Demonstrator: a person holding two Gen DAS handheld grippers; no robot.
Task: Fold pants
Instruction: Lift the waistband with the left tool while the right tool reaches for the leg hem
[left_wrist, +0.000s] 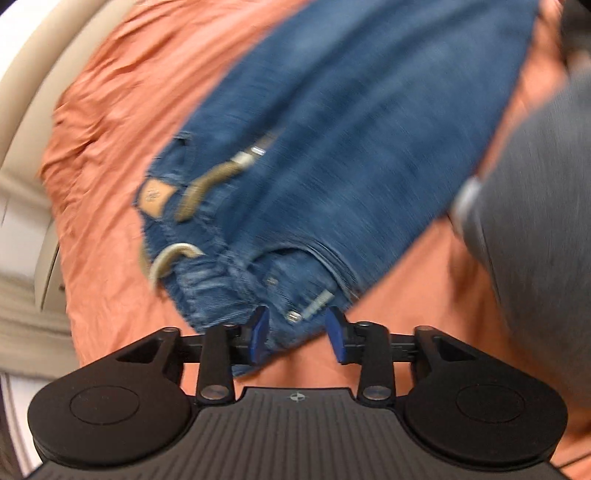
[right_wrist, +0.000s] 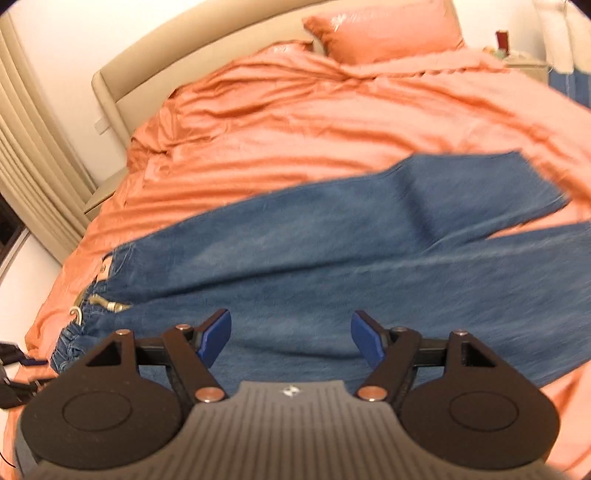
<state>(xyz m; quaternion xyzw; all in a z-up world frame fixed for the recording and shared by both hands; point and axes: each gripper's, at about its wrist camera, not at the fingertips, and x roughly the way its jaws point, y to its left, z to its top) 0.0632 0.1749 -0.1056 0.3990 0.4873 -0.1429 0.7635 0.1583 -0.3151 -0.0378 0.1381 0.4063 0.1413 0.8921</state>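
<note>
- Blue pads of the left tool (left_wrist: 297, 334) stand partly apart at the waist end of the pants (left_wrist: 332, 147); the denim corner with a metal button (left_wrist: 293, 315) lies between them, but the pads do not press on it, so nothing is held.
- Right tool (right_wrist: 291, 338) hangs above the middle of the pants (right_wrist: 314, 266) with its pads spread wide and nothing between them.
- Pants of blue denim lie flat across the bed, waist toward the near left edge, legs running off to the right.
- At the waistband a tan leather patch (left_wrist: 155, 195) shows, with a drawstring (left_wrist: 207, 188) curled beside it and a pale loop of cord (left_wrist: 171, 258) just below.
- The two legs part toward the far right, one hem (right_wrist: 532, 177) lying higher up the bed than the other.
- An orange sheet (right_wrist: 295, 122), much wrinkled, covers the bed under the pants.
- A grey blurred shape (left_wrist: 546, 221) fills the right side of the left wrist view; I cannot tell what it is.
- Farther off lie an orange pillow (right_wrist: 384, 33) and a beige padded headboard (right_wrist: 184, 55).
- Beige curtains (right_wrist: 29, 140) hang along the left wall.
</note>
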